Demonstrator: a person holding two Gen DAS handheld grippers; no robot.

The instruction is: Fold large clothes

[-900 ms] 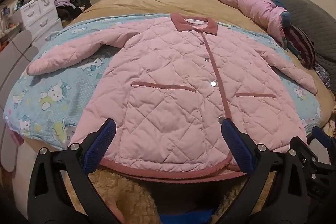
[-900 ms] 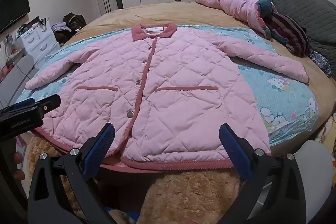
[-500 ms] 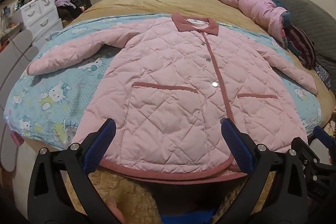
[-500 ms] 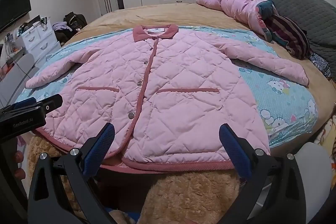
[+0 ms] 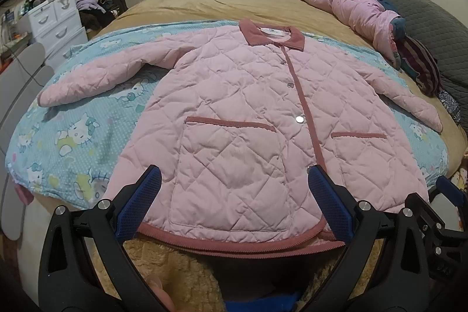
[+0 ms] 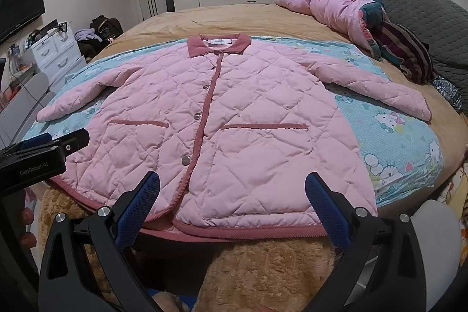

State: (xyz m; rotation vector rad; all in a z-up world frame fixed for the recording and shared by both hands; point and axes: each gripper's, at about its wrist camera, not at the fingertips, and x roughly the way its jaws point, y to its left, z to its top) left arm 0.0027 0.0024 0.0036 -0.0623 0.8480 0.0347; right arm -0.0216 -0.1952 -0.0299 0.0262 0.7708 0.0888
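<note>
A pink quilted jacket (image 5: 242, 113) with a dark pink collar lies flat and buttoned on the bed, front up, sleeves spread to both sides; it also shows in the right wrist view (image 6: 234, 122). My left gripper (image 5: 234, 189) is open and empty, held just above the hem on the jacket's left half. My right gripper (image 6: 232, 189) is open and empty above the hem on the right half. The left gripper's body shows at the left edge of the right wrist view (image 6: 38, 157).
A blue cartoon-print sheet (image 5: 73, 133) lies under the jacket on a tan bedspread (image 5: 210, 5). A heap of other clothes (image 5: 368, 13) and a grey headboard (image 6: 424, 10) are at the right. White drawers (image 5: 55, 19) stand left. A fluffy tan blanket (image 6: 263, 271) hangs at the near edge.
Both grippers have shifted very slightly; the view has barely changed. The jacket has not moved.
</note>
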